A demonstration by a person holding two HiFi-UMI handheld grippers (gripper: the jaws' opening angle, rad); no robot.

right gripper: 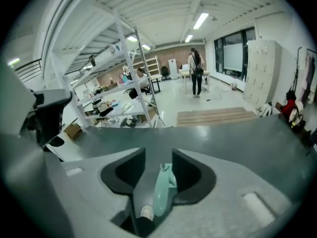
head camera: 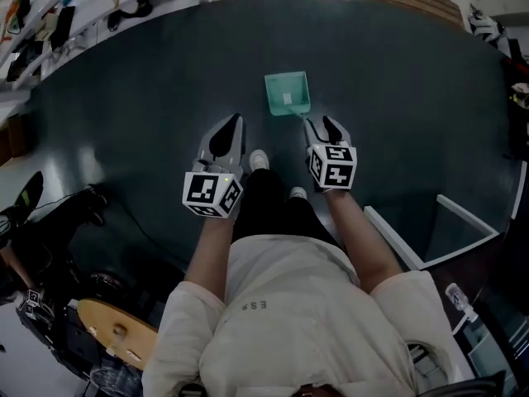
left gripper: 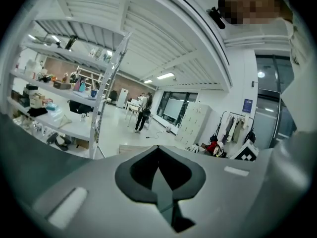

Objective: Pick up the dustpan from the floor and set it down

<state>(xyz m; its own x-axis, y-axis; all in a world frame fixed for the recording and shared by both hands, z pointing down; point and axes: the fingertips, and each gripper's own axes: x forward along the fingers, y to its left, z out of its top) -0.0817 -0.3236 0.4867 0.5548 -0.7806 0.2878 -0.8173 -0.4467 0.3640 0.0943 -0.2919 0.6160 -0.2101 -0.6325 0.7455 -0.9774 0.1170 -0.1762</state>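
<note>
Dustpan (head camera: 287, 94): lies on the dark floor (head camera: 149, 98), well in from its far edge, pan away from the person, handle pointing back toward the right gripper (head camera: 324, 126).

Right gripper (right gripper: 158, 152): jaws stand moderately apart. The dustpan (right gripper: 162, 192) handle shows in the gap between them, narrower than the gap and not pinched. One shoe (right gripper: 146, 212) is visible below it.

Left gripper (head camera: 227, 131): held level with the right, beside it. In its own view the left gripper (left gripper: 158, 150) has jaws together, with nothing between them.
</note>
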